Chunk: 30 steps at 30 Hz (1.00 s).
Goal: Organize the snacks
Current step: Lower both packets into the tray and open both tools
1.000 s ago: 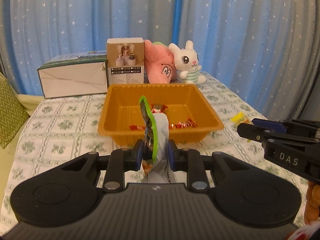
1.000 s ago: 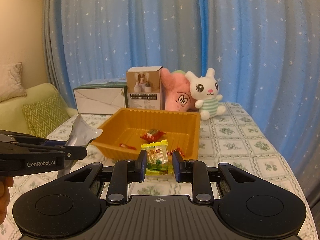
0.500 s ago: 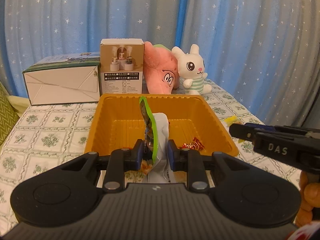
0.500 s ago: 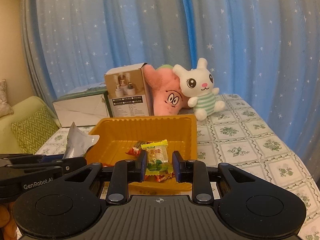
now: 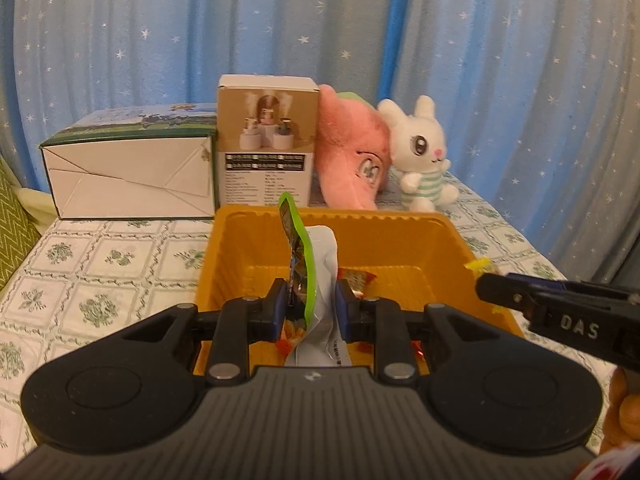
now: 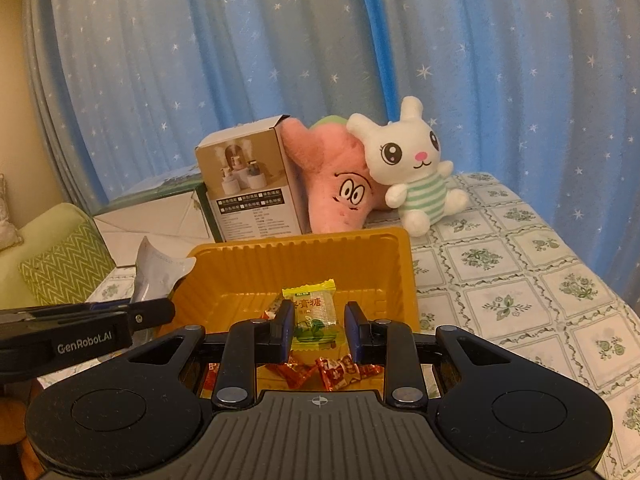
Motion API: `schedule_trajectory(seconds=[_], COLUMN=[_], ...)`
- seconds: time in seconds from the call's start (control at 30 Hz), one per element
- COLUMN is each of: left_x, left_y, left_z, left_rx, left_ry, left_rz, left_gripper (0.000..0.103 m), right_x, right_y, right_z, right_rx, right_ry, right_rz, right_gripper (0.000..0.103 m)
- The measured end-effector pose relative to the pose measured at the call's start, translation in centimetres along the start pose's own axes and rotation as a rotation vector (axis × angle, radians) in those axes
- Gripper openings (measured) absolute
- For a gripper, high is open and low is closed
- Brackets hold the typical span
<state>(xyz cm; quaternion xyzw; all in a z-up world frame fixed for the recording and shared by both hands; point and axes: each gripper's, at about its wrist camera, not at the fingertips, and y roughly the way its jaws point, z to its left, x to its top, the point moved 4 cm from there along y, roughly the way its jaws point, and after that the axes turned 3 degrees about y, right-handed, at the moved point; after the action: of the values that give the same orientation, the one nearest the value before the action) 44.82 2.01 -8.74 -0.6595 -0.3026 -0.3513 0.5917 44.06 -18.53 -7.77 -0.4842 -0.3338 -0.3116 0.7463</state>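
Since our left gripper [image 5: 311, 314] was pinching the green-edged pouch [image 5: 310, 280] and our right gripper [image 6: 318, 326] the yellow candy [image 6: 314, 312] over the orange tray [image 6: 406, 276], we figured careless letting go could've bounced either out.

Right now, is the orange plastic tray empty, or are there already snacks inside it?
Not empty. The orange plastic tray already holds several red-wrapped candies on its floor, seen from the right wrist view below the held packet.
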Motion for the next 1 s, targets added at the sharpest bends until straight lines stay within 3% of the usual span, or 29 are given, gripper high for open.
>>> schedule_trajectory(seconds=[0.23,0.53,0.6,0.63,1.0], left_x=[-0.1,-0.5,-0.3,-0.3,-0.3], left_y=[1.6,2.4,2.1,2.0,1.6], left_z=[2.3,2.4,2.5,2.6,2.8], left_rx=[0.029,0.036,0.051,0.055,0.049], left_ry=[-0.025,0.006,0.002,-0.003,-0.016], left_rz=[0.025,0.049,0.025,0.018,0.011], left_gripper=[0.023,0.024,0.043,0.046,0.046], right_x=[0.2,-0.1,0.0,0.0,-0.2], right_y=[1.7,2.2,2.2,2.2,2.3], right_z=[-0.4,-0.6,-0.6,-0.6,-0.5], right_rx=[0.000,0.006,0.011,0.015,0.033], right_ry=[0.018,0.035,0.043,0.046,0.062], right_rz=[0.019,0.035,0.036,0.036,0.044], right_gripper=[0.027,0.027,0.027,0.027,0.027])
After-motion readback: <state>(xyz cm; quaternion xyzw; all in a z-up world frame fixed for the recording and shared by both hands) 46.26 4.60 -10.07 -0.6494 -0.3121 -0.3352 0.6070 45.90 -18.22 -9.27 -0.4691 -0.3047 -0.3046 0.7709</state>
